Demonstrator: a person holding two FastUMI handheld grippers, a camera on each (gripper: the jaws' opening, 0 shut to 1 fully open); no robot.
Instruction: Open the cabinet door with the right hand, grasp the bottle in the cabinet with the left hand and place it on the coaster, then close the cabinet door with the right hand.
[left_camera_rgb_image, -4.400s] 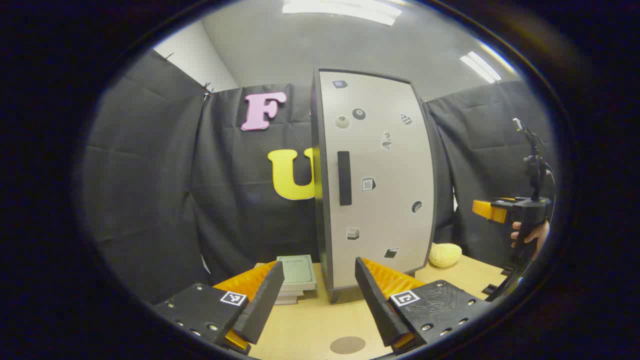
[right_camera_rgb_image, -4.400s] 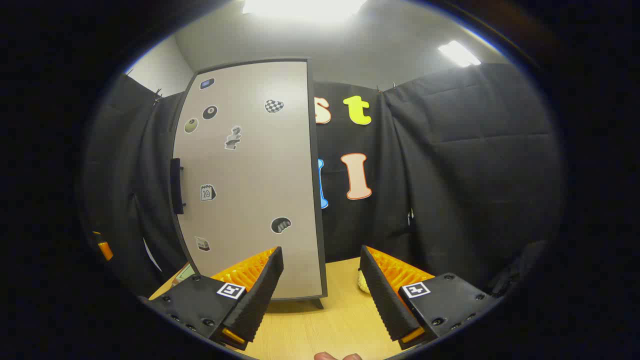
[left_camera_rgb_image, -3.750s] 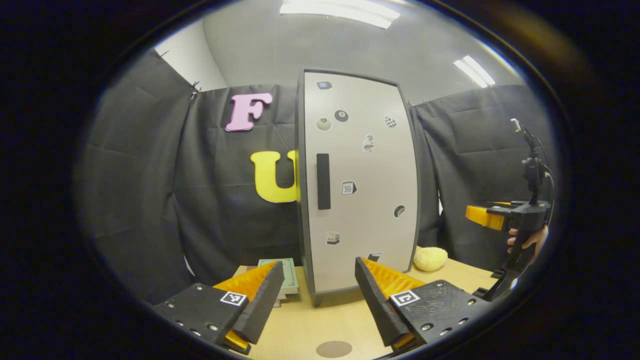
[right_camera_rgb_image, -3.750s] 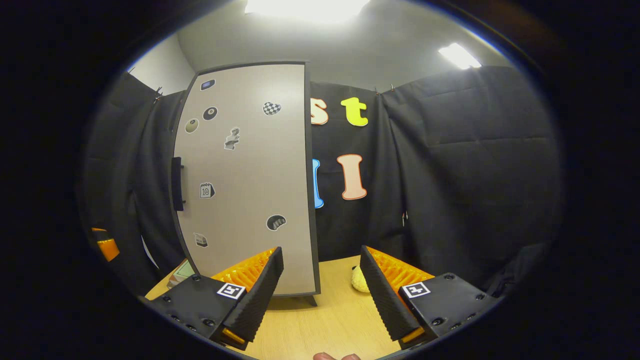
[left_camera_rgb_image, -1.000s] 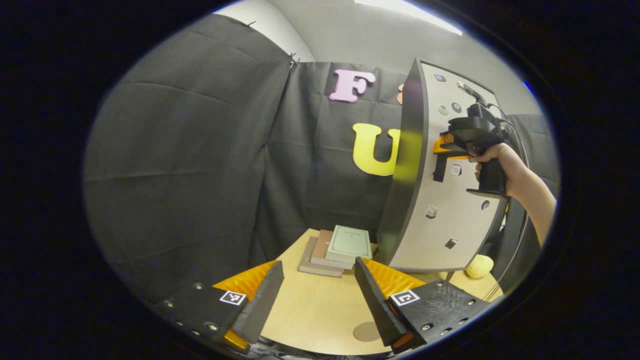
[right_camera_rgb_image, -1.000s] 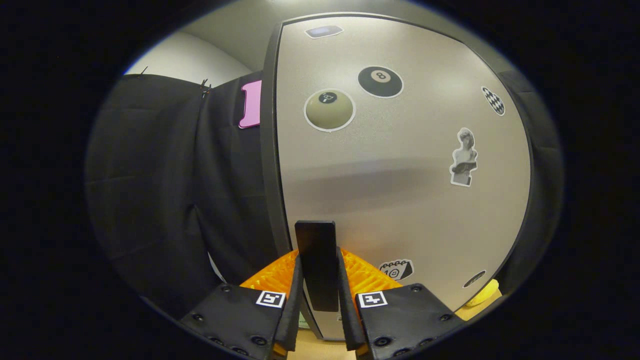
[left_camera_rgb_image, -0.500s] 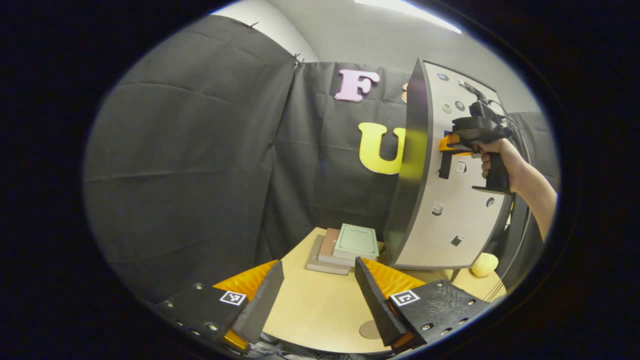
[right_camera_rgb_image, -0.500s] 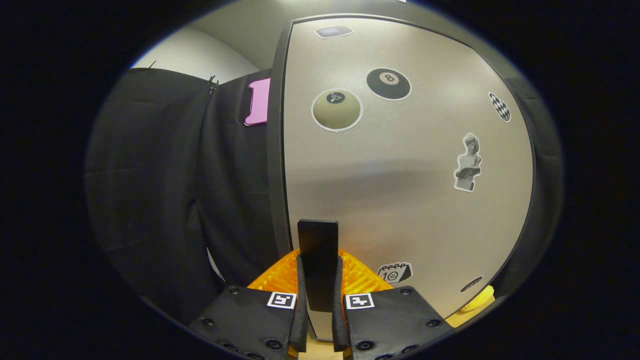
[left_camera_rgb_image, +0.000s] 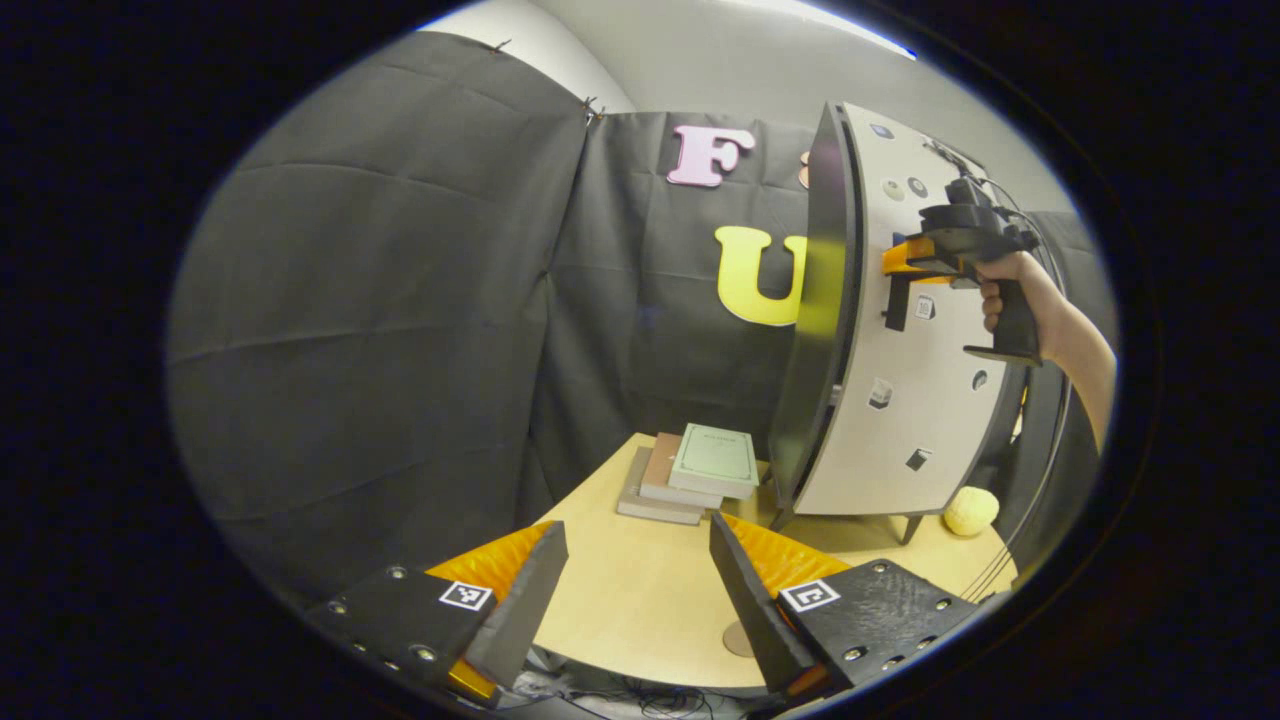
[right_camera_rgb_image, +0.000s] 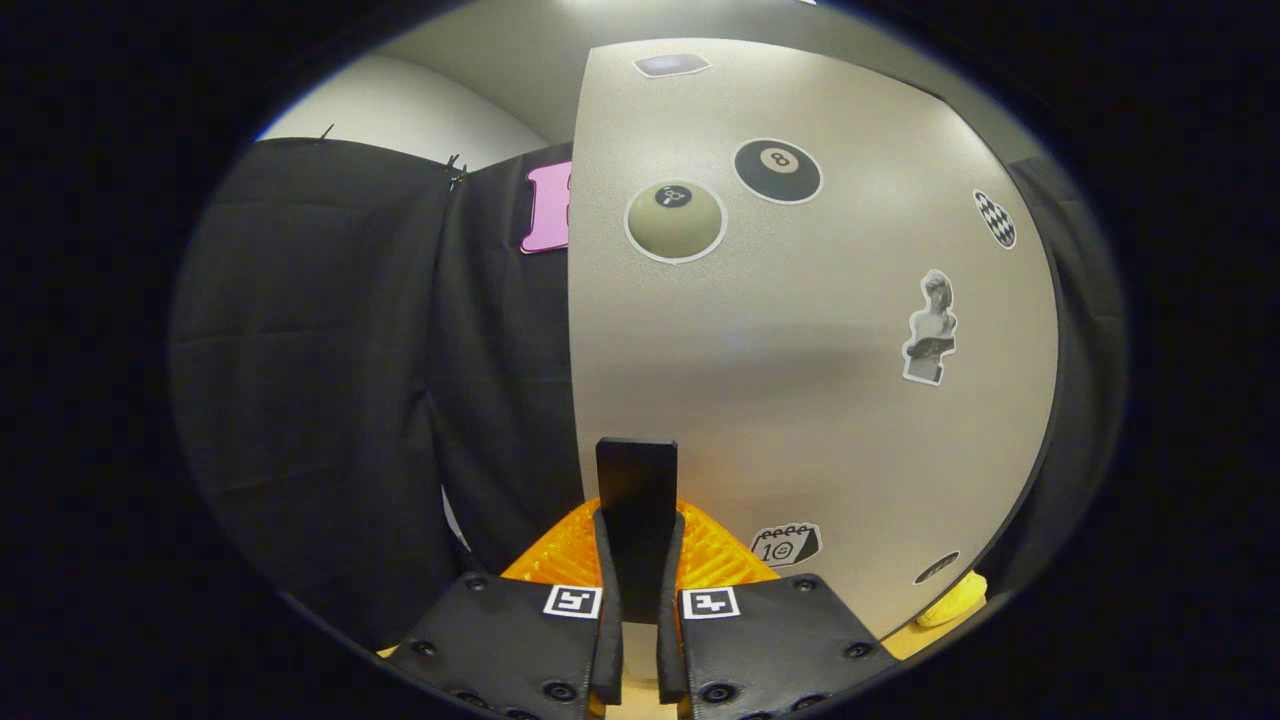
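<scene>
Right hand-held gripper was clamped on the door handle, both fingers pressing its sides. The handle was a dark bar, long axis vertical, rising from between the fingers toward 12 o'clock in the right gripper view. Cabinet door stood upright, long axis vertical, its sticker face toward the camera; the handle sat near the door's free edge at about 6 o'clock.

In the left gripper view the cabinet stood at 2 o'clock on the worktop, the door slightly ajar, a thin gap showing along its edge. Right hand-held gripper met the handle there, held by a hand at 2 o'clock. Cabinet inside not visible, bottle could not be seen.

Left hand-held gripper was wide open, holding nothing, hovering over the near worktop edge, well apart from the cabinet. Coaster, a round brown disc, lay flat on the worktop just beside the right-hand finger, at 5 o'clock, partly hidden by it. Stack of books lay flat just left of the cabinet base. Yellow sponge sat at 4 o'clock, near the cabinet's foot.
</scene>
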